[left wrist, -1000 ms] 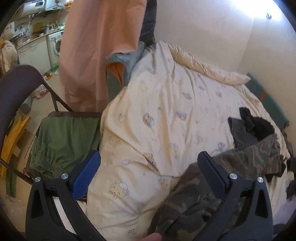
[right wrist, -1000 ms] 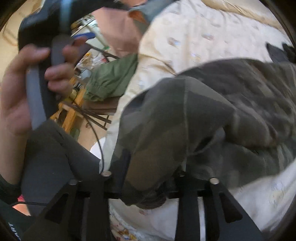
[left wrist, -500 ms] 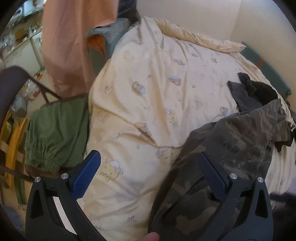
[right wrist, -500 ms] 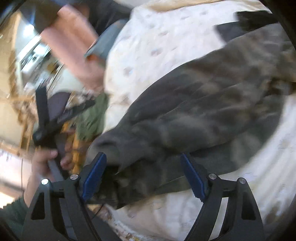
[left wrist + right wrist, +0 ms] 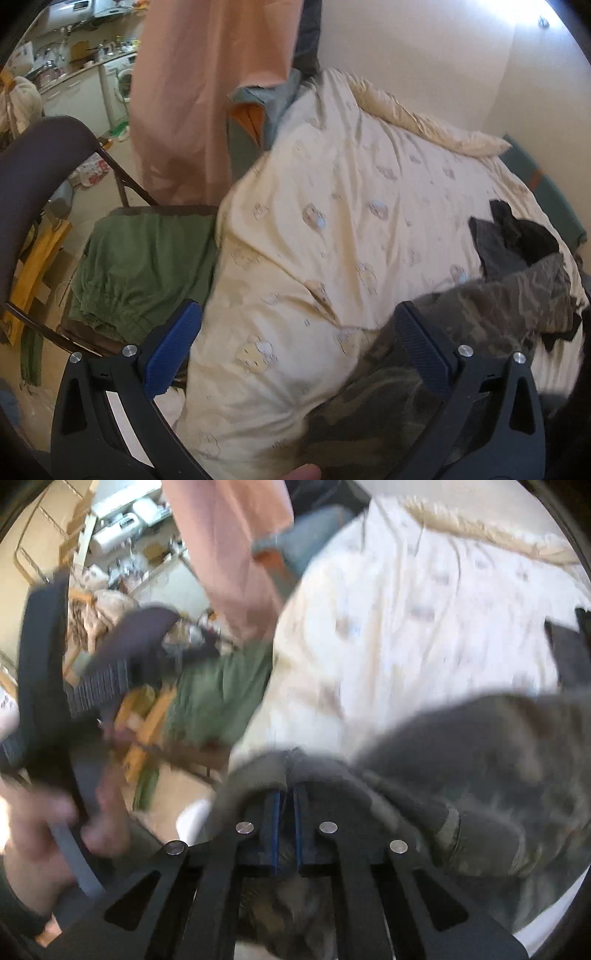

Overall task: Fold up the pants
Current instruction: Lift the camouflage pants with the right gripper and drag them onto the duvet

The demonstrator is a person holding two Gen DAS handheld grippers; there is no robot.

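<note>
Camouflage pants (image 5: 502, 306) lie crumpled at the right of the cream duvet (image 5: 351, 221), reaching down under my left gripper's right finger. My left gripper (image 5: 295, 310) hangs open above the duvet's near edge, nothing between its blue pads. In the right wrist view my right gripper (image 5: 286, 794) is shut, pinching a fold of the camouflage pants (image 5: 480, 757); the cloth bunches over both fingertips and trails off to the right. A hand holds the left gripper (image 5: 74, 686) at the far left of that view, blurred.
Folded green pants (image 5: 140, 266) rest on a dark folding chair (image 5: 33, 166) left of the bed. A peach curtain (image 5: 207, 92) hangs behind it. Dark clothes (image 5: 517, 236) lie beyond the camouflage pants near the bed's right side.
My right gripper's jaws stood wide around the pants' edge half a second ago and have closed on it, and the cloth has risen. The left view swung down, then back.
</note>
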